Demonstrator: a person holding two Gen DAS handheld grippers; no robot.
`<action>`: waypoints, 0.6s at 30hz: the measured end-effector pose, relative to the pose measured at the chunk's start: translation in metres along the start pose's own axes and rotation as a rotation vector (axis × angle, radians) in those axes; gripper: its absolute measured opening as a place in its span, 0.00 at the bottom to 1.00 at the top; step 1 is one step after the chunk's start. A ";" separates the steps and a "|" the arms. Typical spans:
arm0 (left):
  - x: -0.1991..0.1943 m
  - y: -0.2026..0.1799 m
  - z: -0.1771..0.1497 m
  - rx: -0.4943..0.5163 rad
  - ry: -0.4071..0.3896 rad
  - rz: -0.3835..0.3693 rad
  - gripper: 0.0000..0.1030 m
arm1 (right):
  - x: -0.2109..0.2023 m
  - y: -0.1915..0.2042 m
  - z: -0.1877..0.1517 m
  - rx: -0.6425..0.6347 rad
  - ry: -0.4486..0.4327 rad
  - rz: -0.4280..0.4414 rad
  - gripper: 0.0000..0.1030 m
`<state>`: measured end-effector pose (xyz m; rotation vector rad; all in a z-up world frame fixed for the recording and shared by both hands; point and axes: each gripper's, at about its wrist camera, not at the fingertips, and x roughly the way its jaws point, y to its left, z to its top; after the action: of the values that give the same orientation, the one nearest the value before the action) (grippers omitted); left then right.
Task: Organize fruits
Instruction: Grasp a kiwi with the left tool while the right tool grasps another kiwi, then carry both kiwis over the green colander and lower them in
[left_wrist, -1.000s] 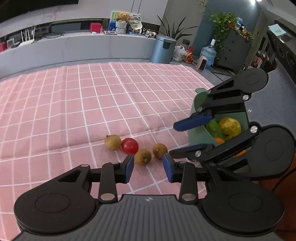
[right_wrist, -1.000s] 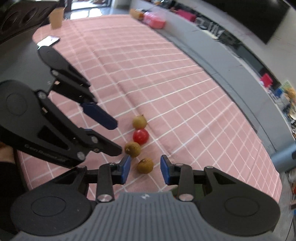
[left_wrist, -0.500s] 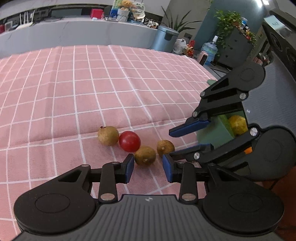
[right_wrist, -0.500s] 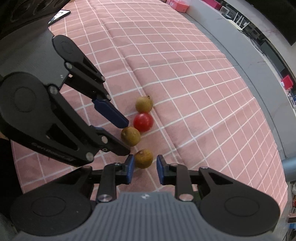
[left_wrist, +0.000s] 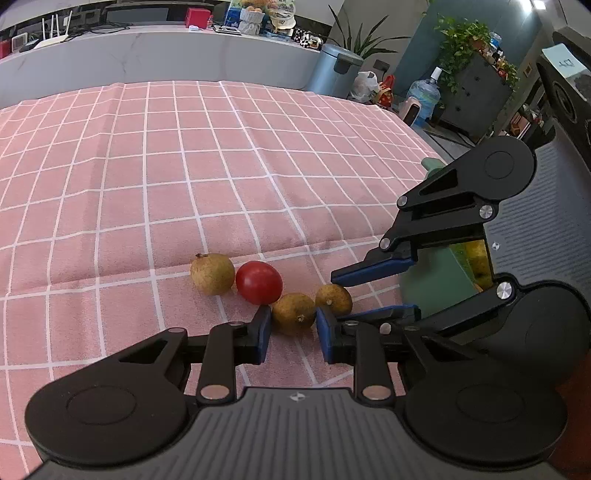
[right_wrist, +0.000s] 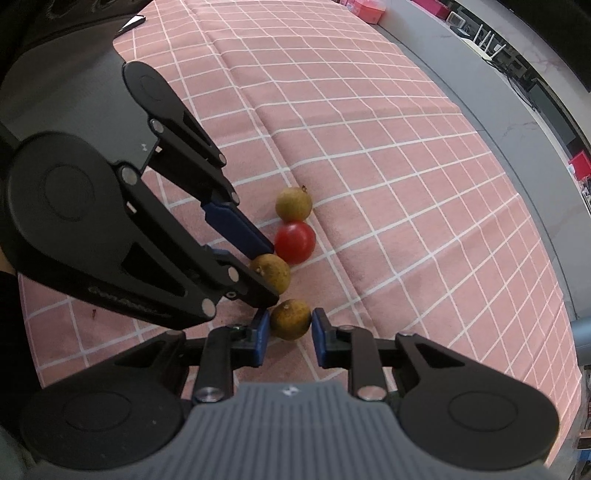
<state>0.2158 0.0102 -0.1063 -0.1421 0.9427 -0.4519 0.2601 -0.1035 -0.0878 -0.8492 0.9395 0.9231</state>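
Now both grippers sit low on the pink checked cloth (left_wrist: 221, 166), left gripper (left_wrist: 293, 326) narrowly parted around one brown longan (left_wrist: 293, 314), right gripper (right_wrist: 288, 332) likewise bracketing the end longan (right_wrist: 290, 318) (contact unclear), red tomato (left_wrist: 259, 282) and green basket (left_wrist: 436, 288) just beside.

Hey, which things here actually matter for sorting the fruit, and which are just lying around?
Part of the job:
- three brown longans, e.g.
- red cherry tomato
- green fruit bin
- left claw, open around one longan
- right claw, open around another longan

Just lying about:
- blue trash can
- water jug
- potted plants
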 end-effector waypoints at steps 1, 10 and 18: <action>0.000 -0.001 0.000 -0.001 0.003 0.004 0.28 | 0.000 0.001 0.000 -0.001 0.001 -0.005 0.19; -0.022 -0.008 0.002 0.002 -0.019 0.027 0.28 | -0.018 0.008 0.001 0.060 -0.041 -0.061 0.19; -0.064 -0.017 -0.007 0.011 -0.086 0.061 0.28 | -0.054 0.027 -0.007 0.233 -0.149 -0.133 0.19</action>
<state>0.1729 0.0227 -0.0573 -0.1217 0.8580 -0.3918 0.2176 -0.1146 -0.0463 -0.6275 0.8321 0.7352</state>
